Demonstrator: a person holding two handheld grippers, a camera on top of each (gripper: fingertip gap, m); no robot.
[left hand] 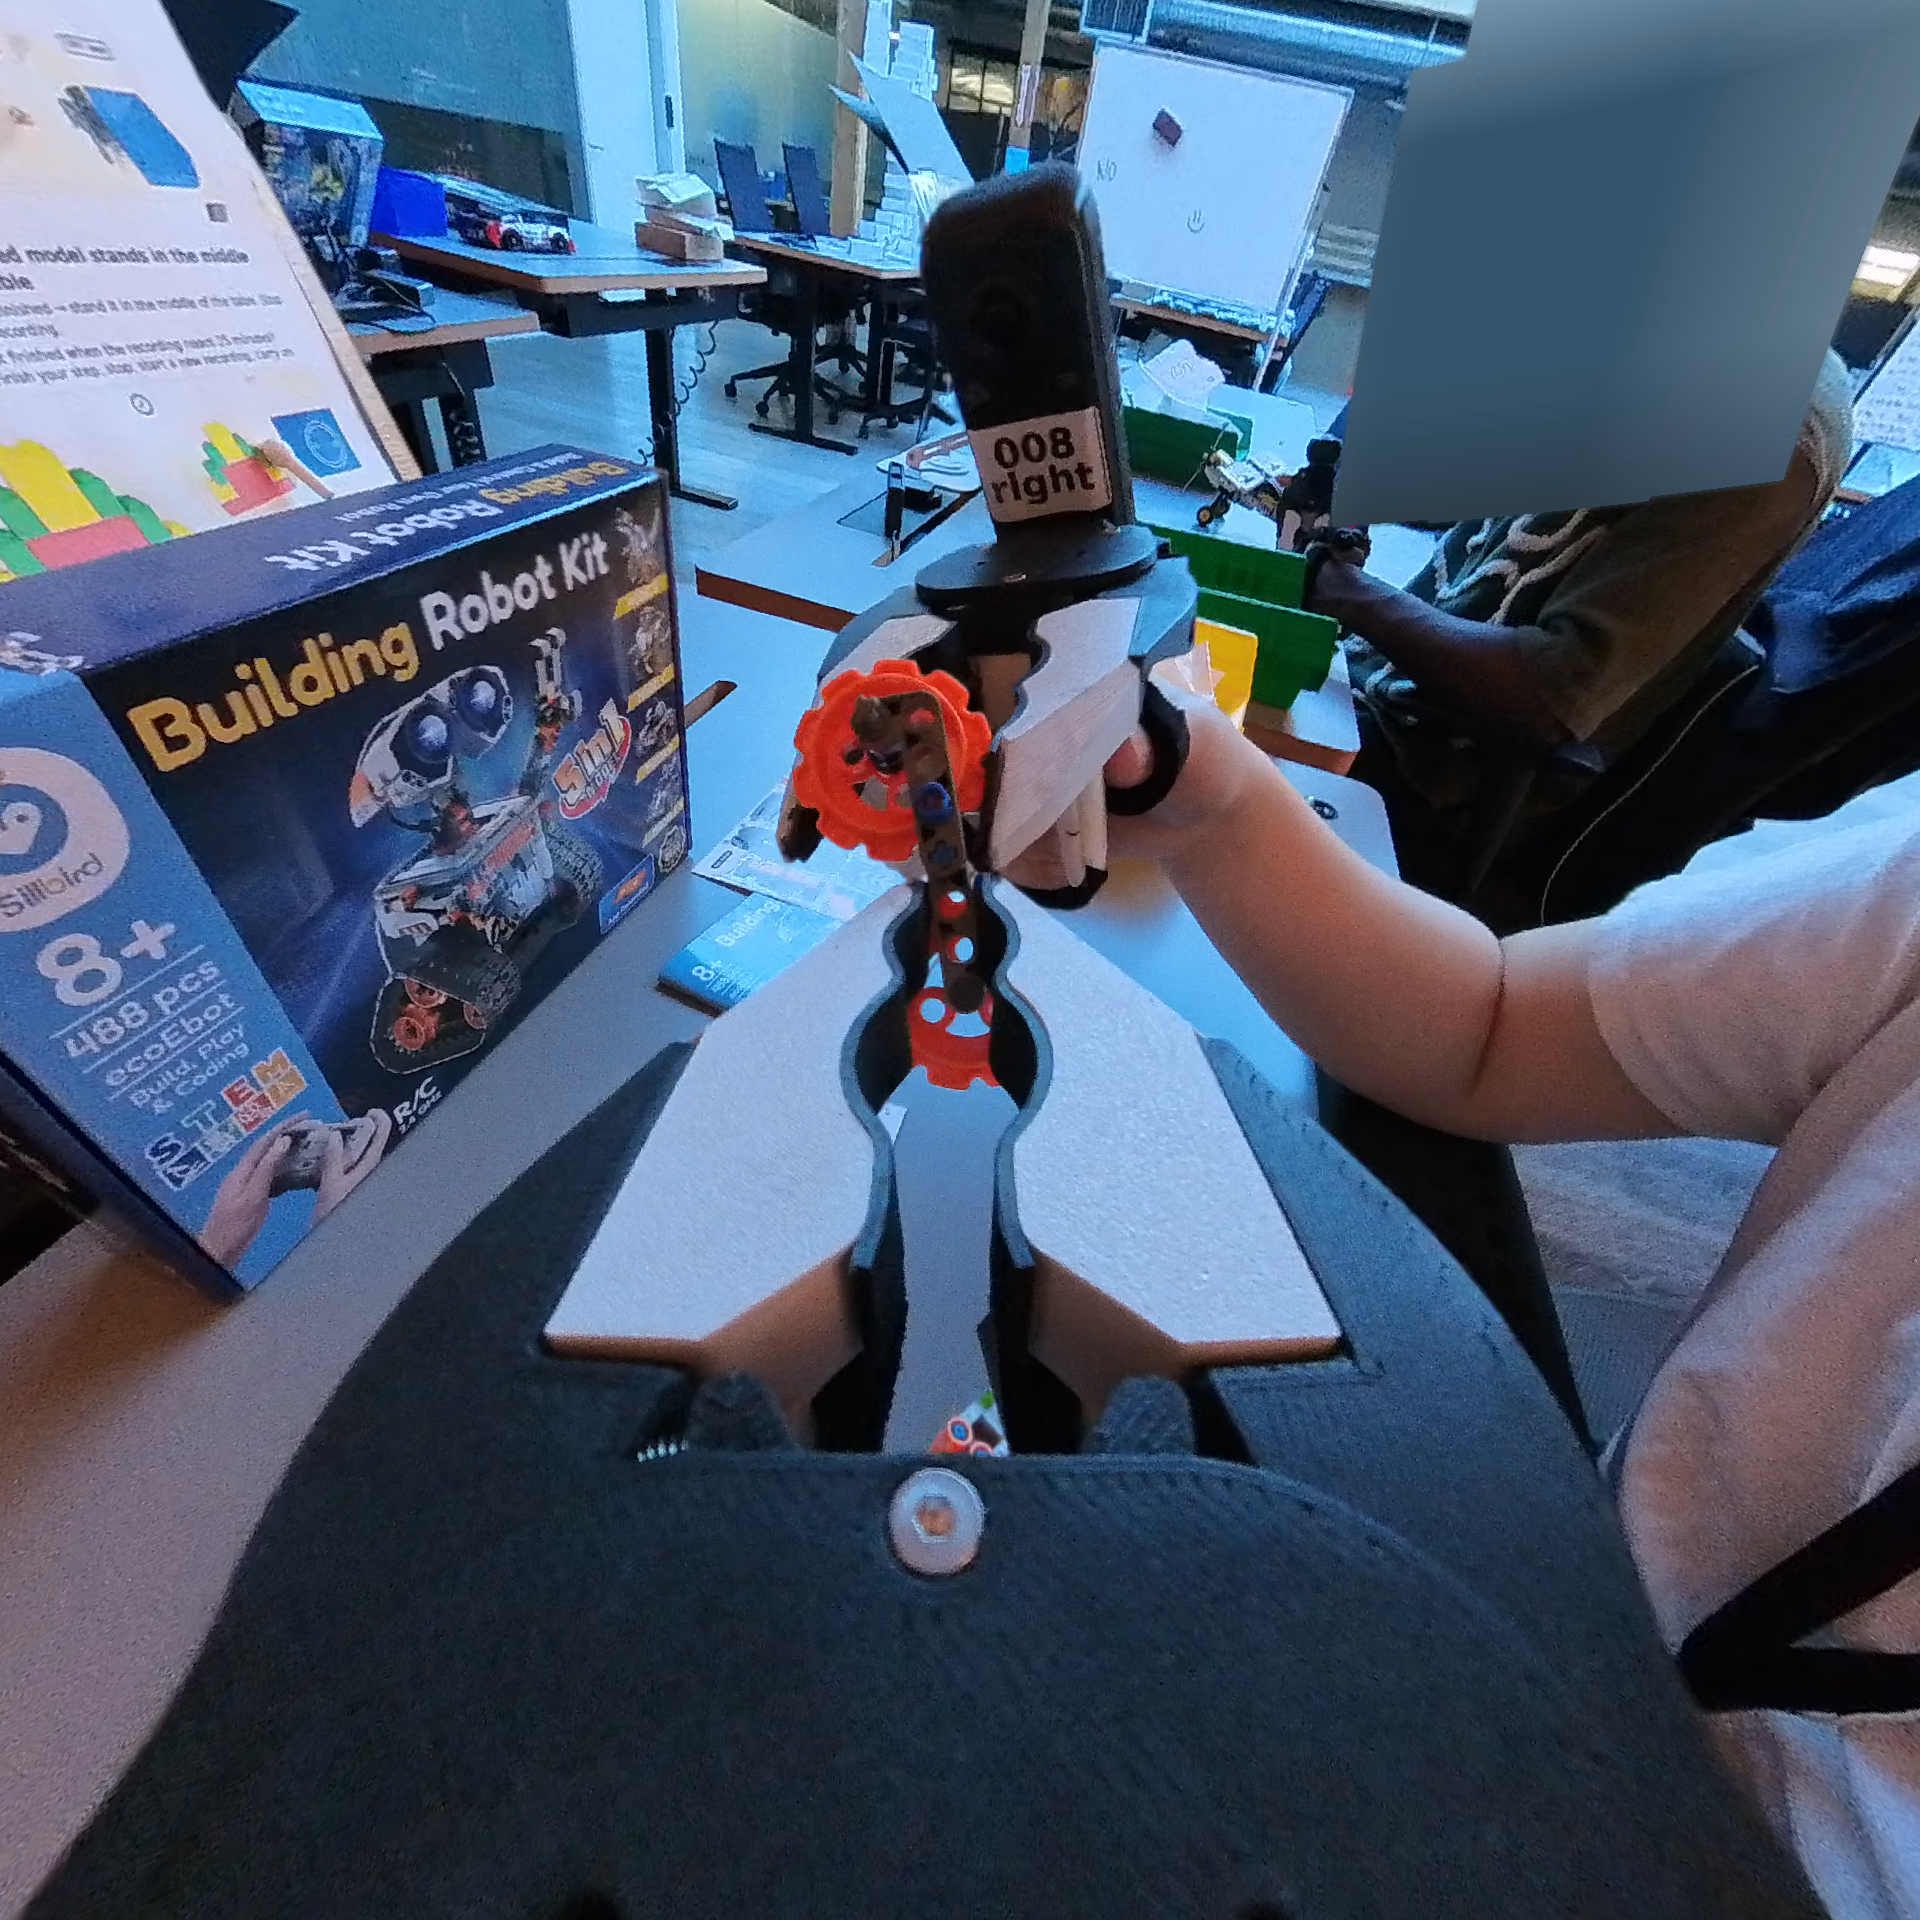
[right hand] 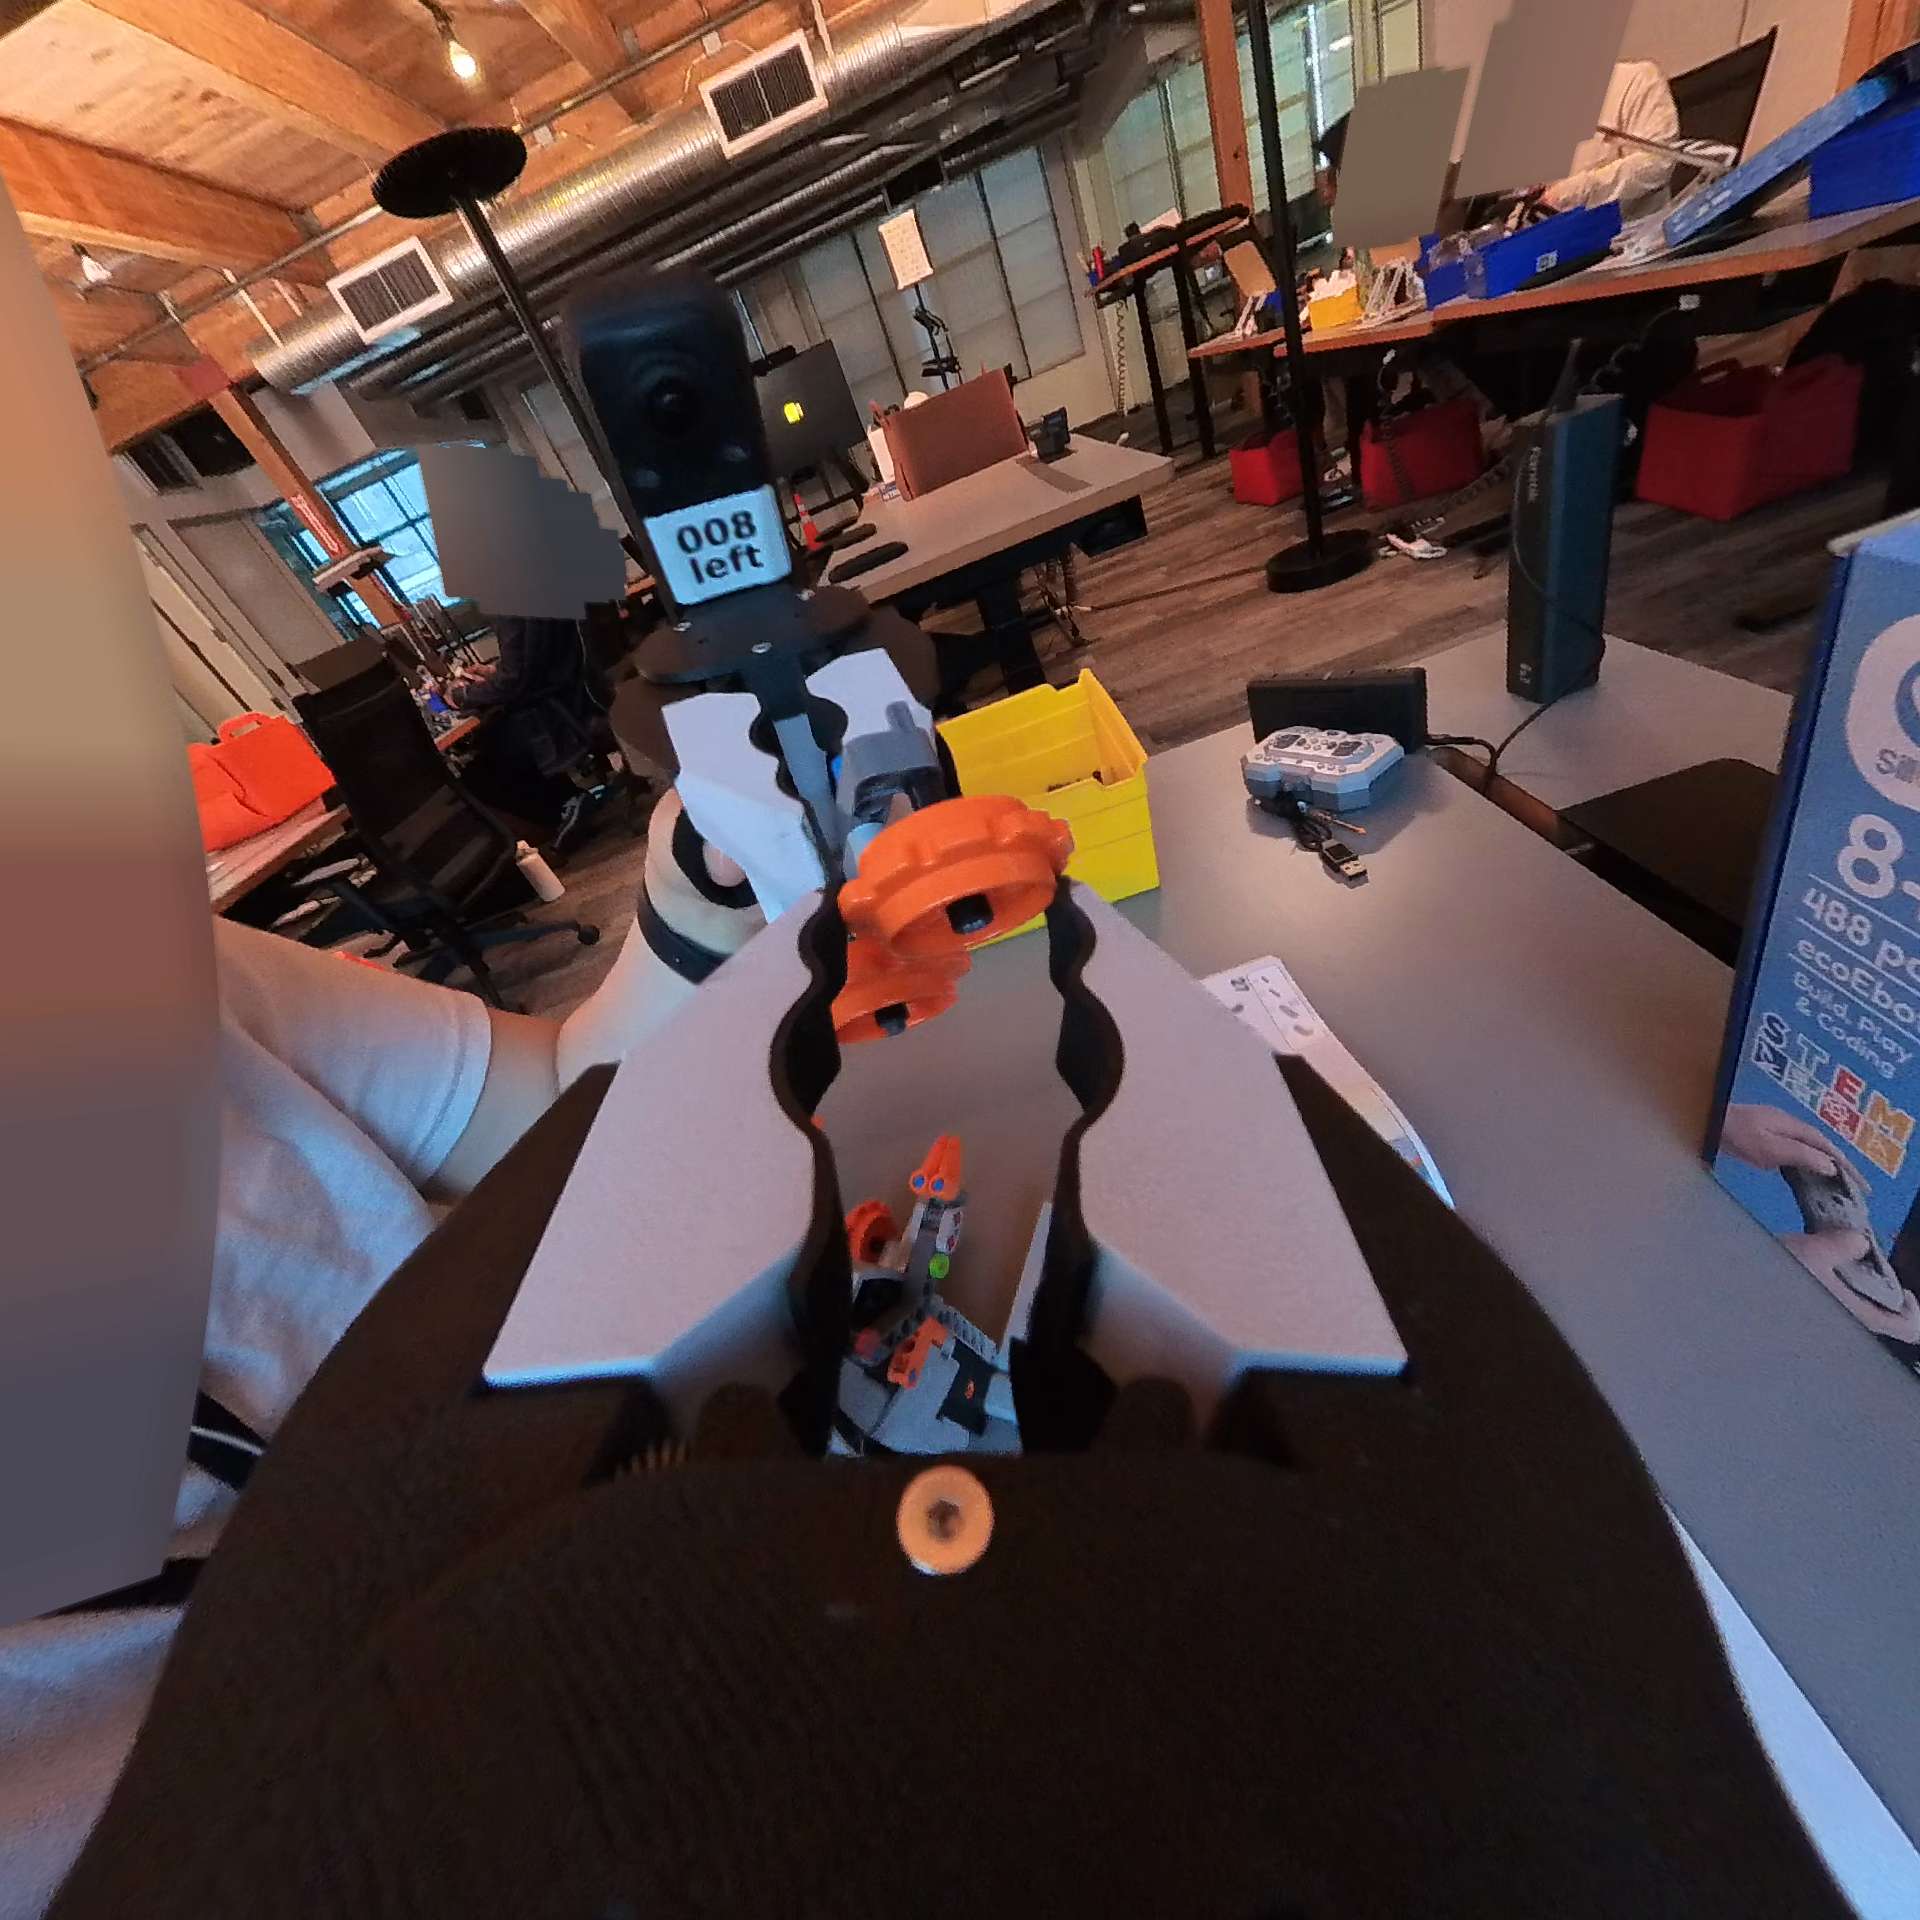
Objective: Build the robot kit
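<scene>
**A:** Start at the left gripper (left hand: 951, 894). How are its jaws?

**B:** Narrow. They pinch the near end of a dark perforated beam (left hand: 961, 951). The beam's long axis runs straight on from the fingers, up and away from that wrist.

**A:** And on the beam?

**B:** Two wheels. A smaller orange wheel (left hand: 945, 1039) sits low, in the hollow between the left fingers. A large orange toothed wheel (left hand: 847, 800) sits at the far end, off to the beam's left in that view.

**A:** So the right gripper (right hand: 945, 909) meets it there?

**B:** Yes, tip to tip, head-on with the left one. Its jaws stand part open, as wide as the large wheel, and appear to clasp the rim on both sides. From the right wrist the wheel lies flat across the fingertips, with the smaller one just behind and below it.

**A:** Which hand is nearer the large wheel?

**B:** The right; the left reaches it only through the beam.

**A:** Around them?

**B:** The whole piece is held above the grey table (right hand: 1455, 987). A half-built model (right hand: 925, 1278) lies below the right fingers. The blue kit box (left hand: 395, 831) stands to the left, and a yellow bin (right hand: 1049, 769) and a grey controller (right hand: 1320, 764) lie farther off.
</scene>
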